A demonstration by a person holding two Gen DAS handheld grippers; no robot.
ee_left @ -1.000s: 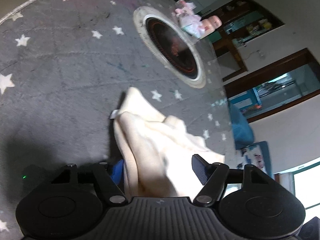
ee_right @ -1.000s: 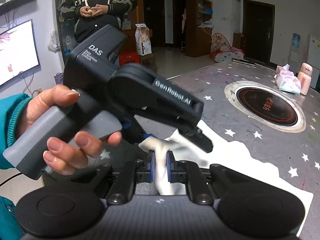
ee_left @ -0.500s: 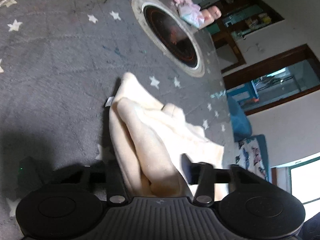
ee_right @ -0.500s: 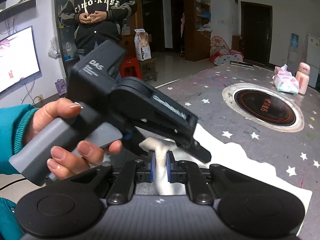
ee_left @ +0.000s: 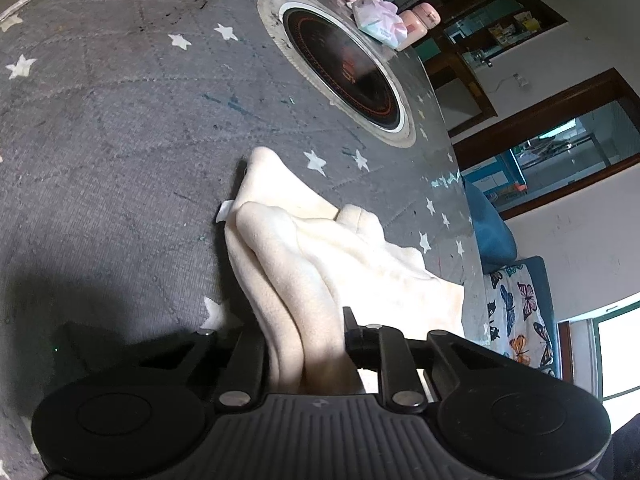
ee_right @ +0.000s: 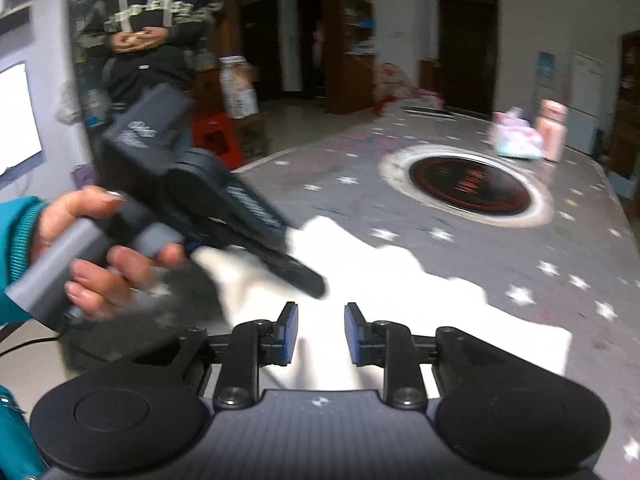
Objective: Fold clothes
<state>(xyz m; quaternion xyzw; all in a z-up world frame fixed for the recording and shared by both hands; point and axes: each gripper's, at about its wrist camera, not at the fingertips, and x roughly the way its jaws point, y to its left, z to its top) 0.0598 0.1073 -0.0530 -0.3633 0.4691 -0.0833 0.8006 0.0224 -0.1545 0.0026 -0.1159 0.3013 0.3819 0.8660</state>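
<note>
Cloth sits bunched just short of the burner. I've got my left gripper pinching a fold so it keeps shape; right gripper spread apart, empty.

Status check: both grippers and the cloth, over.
Left gripper shut on bunched cream cloth. Right gripper open, nothing between pads. Cloth on star-print table; induction hob beyond, not in the way.
</note>
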